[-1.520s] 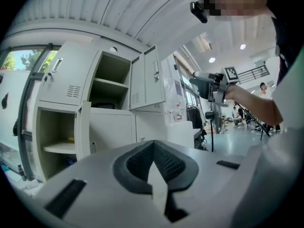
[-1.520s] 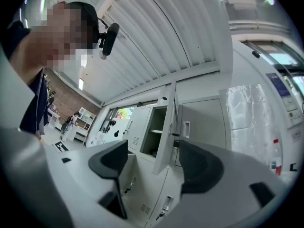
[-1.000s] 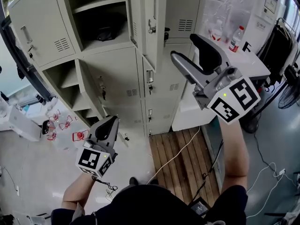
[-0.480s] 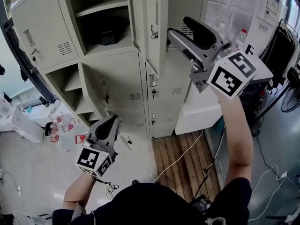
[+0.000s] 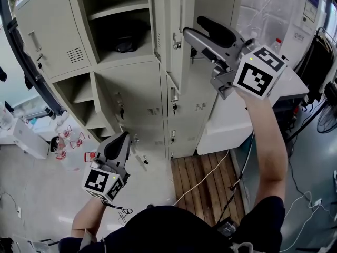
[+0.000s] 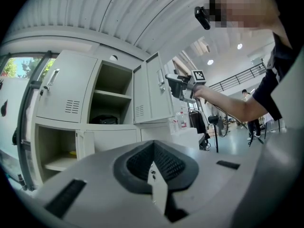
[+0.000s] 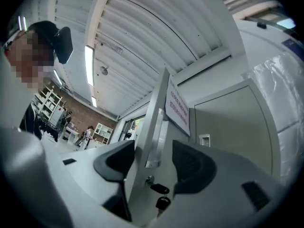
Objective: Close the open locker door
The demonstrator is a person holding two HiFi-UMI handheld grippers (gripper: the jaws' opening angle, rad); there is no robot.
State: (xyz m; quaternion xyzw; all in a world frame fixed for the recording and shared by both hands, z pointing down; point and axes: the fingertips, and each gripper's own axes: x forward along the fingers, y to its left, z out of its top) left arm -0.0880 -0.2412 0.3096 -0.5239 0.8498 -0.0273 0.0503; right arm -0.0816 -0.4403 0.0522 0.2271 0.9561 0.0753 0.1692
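The open locker door (image 5: 178, 46) stands edge-on at the middle of the beige locker bank (image 5: 131, 94). My right gripper (image 5: 192, 26) is raised to the door's free edge. In the right gripper view the door edge (image 7: 148, 127), its handle (image 7: 156, 141) and the keys (image 7: 160, 194) lie between the jaws of my right gripper (image 7: 151, 151). The jaws are closing and a gap still shows at the pads. My left gripper (image 5: 120, 144) hangs low in front of the lockers, shut and empty, with its pads (image 6: 153, 161) together.
A dark bag (image 5: 126, 40) lies in the open compartment. Another door (image 5: 47, 30) stands open at the left. A white counter (image 5: 295, 83) with a bottle (image 5: 276, 44) is at the right. A wooden pallet (image 5: 210, 178) and red items (image 5: 73, 141) lie on the floor.
My right gripper has moved up and left to the door's edge, and its jaws have narrowed. The left gripper has stayed low, almost still.
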